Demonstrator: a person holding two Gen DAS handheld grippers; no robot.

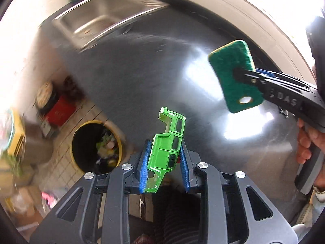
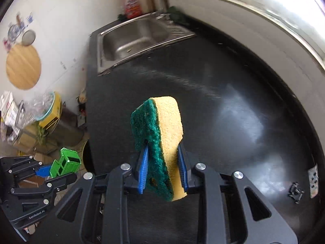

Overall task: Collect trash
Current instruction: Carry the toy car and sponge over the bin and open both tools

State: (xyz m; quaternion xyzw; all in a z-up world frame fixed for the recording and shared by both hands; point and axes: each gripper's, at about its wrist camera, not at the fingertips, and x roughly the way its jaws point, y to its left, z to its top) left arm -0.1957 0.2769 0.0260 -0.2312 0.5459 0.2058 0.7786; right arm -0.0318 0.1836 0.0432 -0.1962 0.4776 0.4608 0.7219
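My left gripper (image 1: 164,163) is shut on a bright green toy car shell (image 1: 167,148), held upright above the counter's left edge; it also shows in the right wrist view (image 2: 65,163). A yellow-rimmed trash bin (image 1: 96,146) with litter inside stands on the floor below and to the left of it. My right gripper (image 2: 162,167) is shut on a yellow sponge with a green scouring side (image 2: 160,142), held over the dark counter. The sponge also shows in the left wrist view (image 1: 233,75), to the right of the car shell.
A steel sink (image 2: 138,40) is set in the far end of the black countertop (image 2: 223,81). A small black part (image 2: 296,192) lies at the counter's right side. Boxes, a red container (image 1: 60,109) and clutter stand on the floor at left.
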